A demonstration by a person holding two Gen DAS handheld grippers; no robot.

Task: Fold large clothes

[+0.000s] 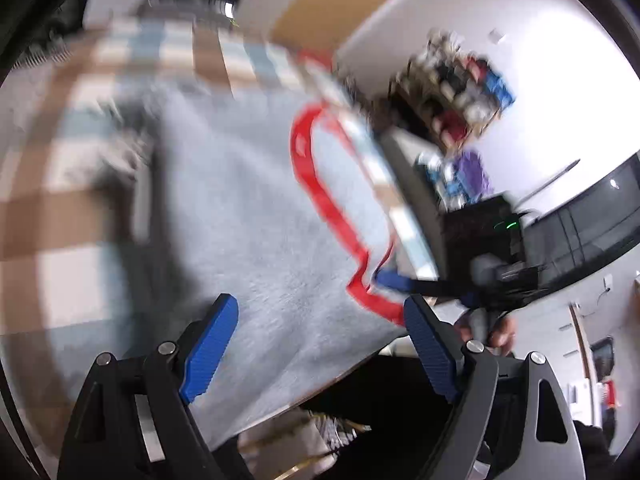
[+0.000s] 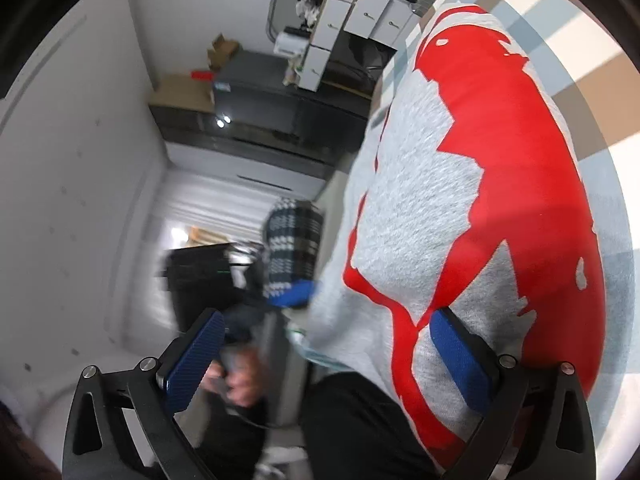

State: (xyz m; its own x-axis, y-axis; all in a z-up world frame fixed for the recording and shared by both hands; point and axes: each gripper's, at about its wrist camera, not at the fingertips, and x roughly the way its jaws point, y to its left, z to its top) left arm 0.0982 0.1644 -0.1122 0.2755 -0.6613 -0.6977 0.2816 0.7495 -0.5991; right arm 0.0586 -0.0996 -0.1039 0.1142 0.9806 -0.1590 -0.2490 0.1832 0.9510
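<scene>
Fleece, we judge: the grey sweatshirt [image 1: 256, 216] spread on the checked counter [image 1: 60, 208] is soft, light, floppy; pinch its hem. Left gripper [image 1: 320, 344] and right gripper [image 2: 320, 356] jaws spread, empty.

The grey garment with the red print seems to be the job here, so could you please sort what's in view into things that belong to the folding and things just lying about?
Belongs to the job:
grey garment
checked cloth it lies on
left gripper, open
right gripper, open

Just lying about:
white drawer boxes
cardboard box
cluttered shelf
</scene>
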